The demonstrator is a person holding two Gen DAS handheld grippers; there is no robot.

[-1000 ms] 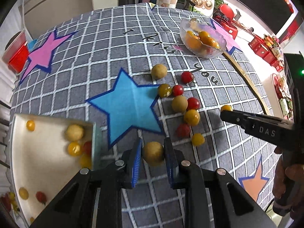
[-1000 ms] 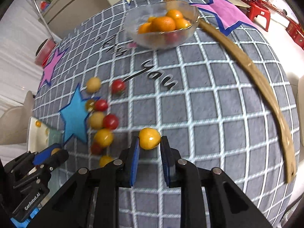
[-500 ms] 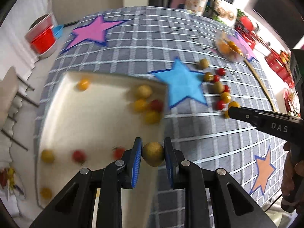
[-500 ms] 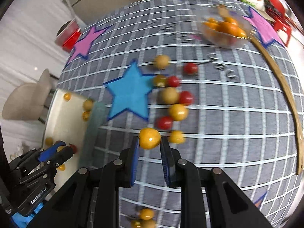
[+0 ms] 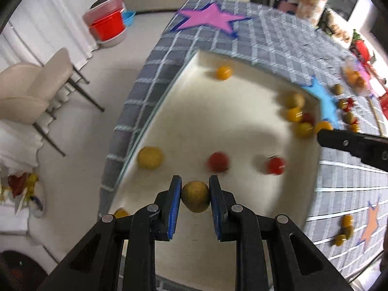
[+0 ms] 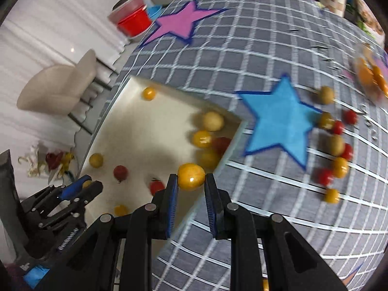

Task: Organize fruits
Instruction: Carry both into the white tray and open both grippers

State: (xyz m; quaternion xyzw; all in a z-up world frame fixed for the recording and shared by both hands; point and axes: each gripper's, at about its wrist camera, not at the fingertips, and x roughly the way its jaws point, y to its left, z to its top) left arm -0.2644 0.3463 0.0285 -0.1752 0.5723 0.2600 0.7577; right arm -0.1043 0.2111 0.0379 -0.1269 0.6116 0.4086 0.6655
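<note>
My left gripper [image 5: 194, 186] is shut on a tan round fruit [image 5: 195, 196] and holds it over the near part of the cream square tray [image 5: 230, 121]. The tray holds several yellow, tan and red fruits. My right gripper [image 6: 190, 181] is shut on a yellow-orange fruit [image 6: 191, 177] above the tray's right edge [image 6: 213, 177]. The left gripper also shows in the right wrist view [image 6: 87, 186], and the right gripper's fingers [image 5: 339, 141] reach in from the right in the left wrist view. Several loose fruits [image 6: 335, 145] lie right of the blue star.
A glass bowl of oranges [image 6: 371, 77] stands at the far right of the grey checked tablecloth [image 6: 242, 55]. A beige chair [image 5: 36, 89] and red tubs [image 5: 106, 26] stand on the floor left of the table. The tray sits at the table's left edge.
Both grippers have swung left with their fruits. The left one is now further over the tray; the right one has come from the cloth to the tray's right edge.
</note>
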